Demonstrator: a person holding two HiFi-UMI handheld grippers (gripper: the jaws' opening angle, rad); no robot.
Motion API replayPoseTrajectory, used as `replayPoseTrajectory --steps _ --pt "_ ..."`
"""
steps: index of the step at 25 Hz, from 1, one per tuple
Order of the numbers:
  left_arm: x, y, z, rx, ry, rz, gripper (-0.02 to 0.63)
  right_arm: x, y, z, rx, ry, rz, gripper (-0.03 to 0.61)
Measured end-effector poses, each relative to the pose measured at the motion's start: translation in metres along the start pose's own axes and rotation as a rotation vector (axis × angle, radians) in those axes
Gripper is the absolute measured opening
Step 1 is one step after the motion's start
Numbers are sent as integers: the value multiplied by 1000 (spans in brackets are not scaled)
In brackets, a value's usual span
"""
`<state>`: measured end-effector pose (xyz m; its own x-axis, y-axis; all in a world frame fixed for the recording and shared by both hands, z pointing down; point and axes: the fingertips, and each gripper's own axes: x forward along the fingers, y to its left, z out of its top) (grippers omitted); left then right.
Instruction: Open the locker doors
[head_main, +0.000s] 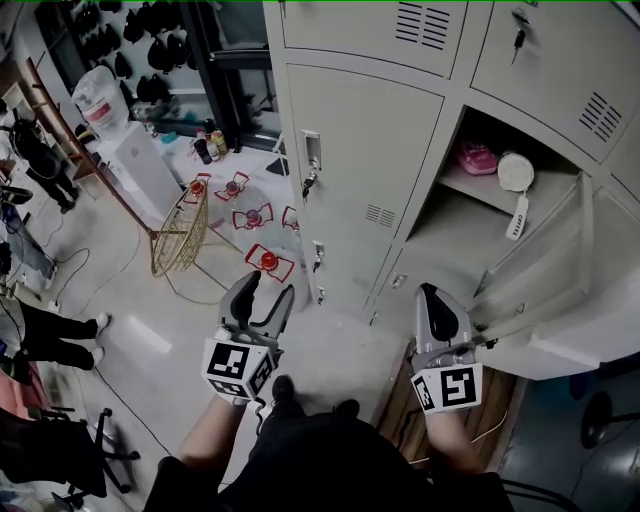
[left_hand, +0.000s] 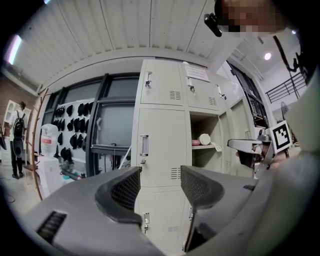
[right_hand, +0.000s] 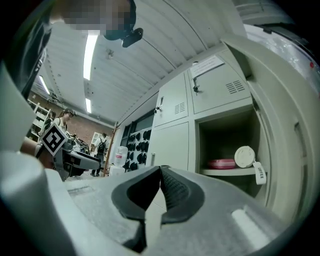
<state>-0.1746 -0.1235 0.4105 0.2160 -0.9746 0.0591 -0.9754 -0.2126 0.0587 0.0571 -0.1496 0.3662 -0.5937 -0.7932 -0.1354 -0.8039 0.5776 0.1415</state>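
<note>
Left gripper (head_main: 265, 296), jaws apart & empty, faces closed locker door (head_main: 360, 150), right gripper (head_main: 435, 300) clenched empty; may slip off small handle (head_main: 311, 150).

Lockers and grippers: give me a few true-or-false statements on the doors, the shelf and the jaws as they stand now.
1. The left gripper has its jaws shut. False: they stand apart, with nothing between them.
2. The right gripper has its jaws together and empty. True.
3. The shelf behind the open door holds a pink thing and a white round thing. True.
4. The door with the handle, left of that shelf, also stands open. False: it is closed.
</note>
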Motion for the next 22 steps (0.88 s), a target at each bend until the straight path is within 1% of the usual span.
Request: replayPoseTrajectory --steps 4,8,12,14,22 --pt "2 3 6 12 -17 -12 247 4 3 3 -5 -2 -5 2" --pt "9 8 8 36 -28 -39 222 8 3 5 -12 2 -31 2" --pt "13 15 11 22 -80 -86 222 11 4 7 -14 5 -57 2" --pt "15 19 11 20 -82 -96 222 13 5 8 -12 3 -70 2" --pt "19 45 9 36 -69 -93 222 25 12 8 -13 8 -105 2"
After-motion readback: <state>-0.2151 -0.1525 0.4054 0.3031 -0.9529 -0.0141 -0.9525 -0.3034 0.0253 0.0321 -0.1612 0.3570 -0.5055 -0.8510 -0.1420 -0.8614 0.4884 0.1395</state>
